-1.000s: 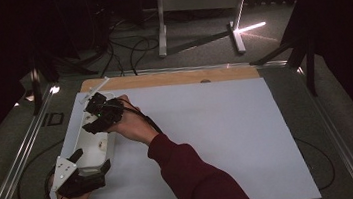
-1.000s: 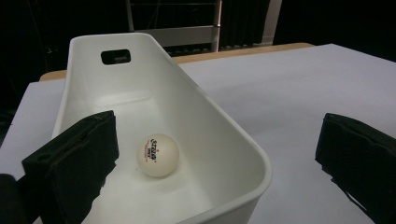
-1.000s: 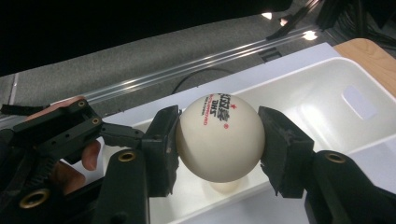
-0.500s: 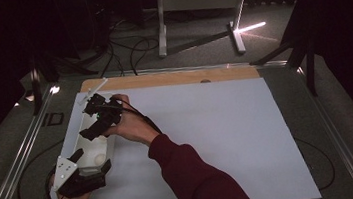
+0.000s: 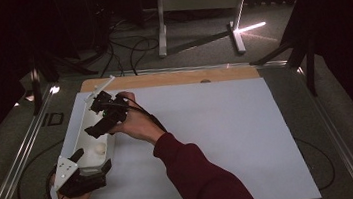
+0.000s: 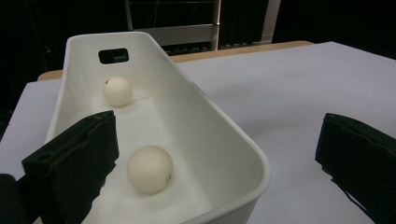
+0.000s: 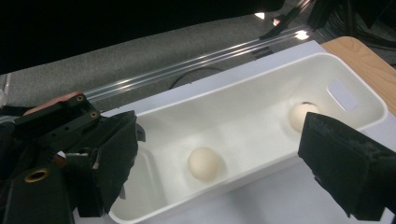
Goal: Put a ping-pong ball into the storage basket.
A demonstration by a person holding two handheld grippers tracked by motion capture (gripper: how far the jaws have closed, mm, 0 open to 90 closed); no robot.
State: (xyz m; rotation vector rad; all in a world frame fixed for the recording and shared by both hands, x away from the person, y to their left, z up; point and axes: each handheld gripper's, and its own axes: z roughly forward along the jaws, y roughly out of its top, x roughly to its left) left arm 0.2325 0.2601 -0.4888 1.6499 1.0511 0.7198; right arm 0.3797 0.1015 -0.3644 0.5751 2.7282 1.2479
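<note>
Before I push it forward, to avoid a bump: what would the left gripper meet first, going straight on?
Probably the white plastic bin's near wall, between the left gripper's open fingers; the nearer white ball lies behind.

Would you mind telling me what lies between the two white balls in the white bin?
Nothing: in the left gripper view, only bare bin floor separates the near ball from the far ball. The right gripper view shows the same bare gap.
</note>
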